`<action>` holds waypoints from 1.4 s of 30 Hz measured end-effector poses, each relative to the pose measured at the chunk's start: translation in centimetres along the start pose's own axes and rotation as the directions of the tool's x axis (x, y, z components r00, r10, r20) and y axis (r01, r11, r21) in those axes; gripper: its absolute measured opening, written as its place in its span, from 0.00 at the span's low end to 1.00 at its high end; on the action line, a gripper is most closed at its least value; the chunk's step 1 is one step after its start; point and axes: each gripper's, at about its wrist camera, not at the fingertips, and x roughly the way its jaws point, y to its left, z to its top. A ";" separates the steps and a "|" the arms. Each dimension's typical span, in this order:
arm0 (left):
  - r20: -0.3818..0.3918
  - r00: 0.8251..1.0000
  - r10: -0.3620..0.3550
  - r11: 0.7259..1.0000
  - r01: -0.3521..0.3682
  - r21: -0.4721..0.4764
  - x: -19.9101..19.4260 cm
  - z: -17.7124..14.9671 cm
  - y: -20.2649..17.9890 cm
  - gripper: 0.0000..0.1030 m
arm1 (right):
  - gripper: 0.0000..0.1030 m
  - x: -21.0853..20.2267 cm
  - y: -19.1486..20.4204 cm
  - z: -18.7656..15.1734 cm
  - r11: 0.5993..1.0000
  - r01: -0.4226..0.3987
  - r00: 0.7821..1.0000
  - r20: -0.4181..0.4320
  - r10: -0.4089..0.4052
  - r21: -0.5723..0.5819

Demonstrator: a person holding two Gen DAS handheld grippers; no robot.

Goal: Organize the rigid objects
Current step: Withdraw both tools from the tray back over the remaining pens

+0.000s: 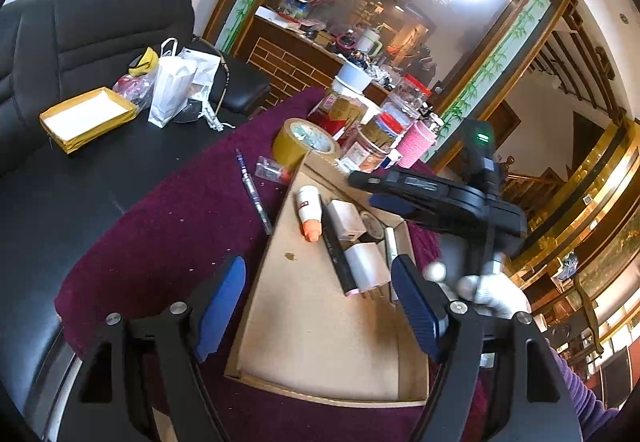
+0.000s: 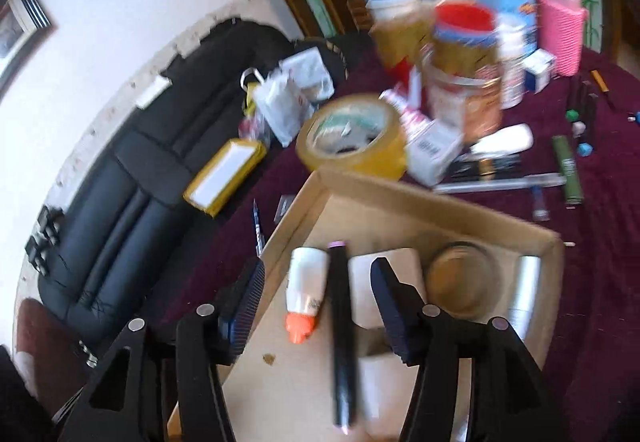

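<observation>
Maroon cloth [image 1: 160, 242] covers the table, and on it sits a shallow brown cardboard tray [image 1: 320, 322]. Inside the tray lie a white tube with an orange cap [image 2: 303, 298], a black pen with pink ends [image 2: 343, 342] just beside it, white charger blocks [image 1: 366, 262] and a round tin [image 2: 458, 288]. Both the left gripper [image 1: 320, 306] and the right gripper [image 2: 320, 306] hang over the tray, jaws apart, holding nothing. A roll of tan tape [image 1: 306, 142] rests beyond the tray's far edge.

Your left wrist view is sharp and bright; ceiling lights glare white in the large gold-framed wall mirror [image 1: 400, 22]. Your right wrist view smears with motion blur, worst across the cluster of jars [image 2: 452, 54]. Both bend strongly toward dark corners.
</observation>
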 end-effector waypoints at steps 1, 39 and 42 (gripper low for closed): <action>0.003 1.000 -0.005 1.000 0.005 0.011 -0.1 -0.1 -0.5 0.74 | 0.63 -0.9 -0.5 -0.2 1.000 0.001 1.000 0.016 -0.001 0.003; -0.349 0.937 0.001 0.688 0.253 0.680 16.9 -14.7 -29.4 0.78 | 0.78 -24.5 -32.7 -16.4 0.809 0.279 0.831 0.292 -0.473 0.517; -0.417 0.909 0.014 0.646 0.310 0.697 19.4 -15.6 -30.3 0.48 | 0.78 -24.4 -33.2 -16.6 0.801 0.275 0.837 0.277 -0.471 0.533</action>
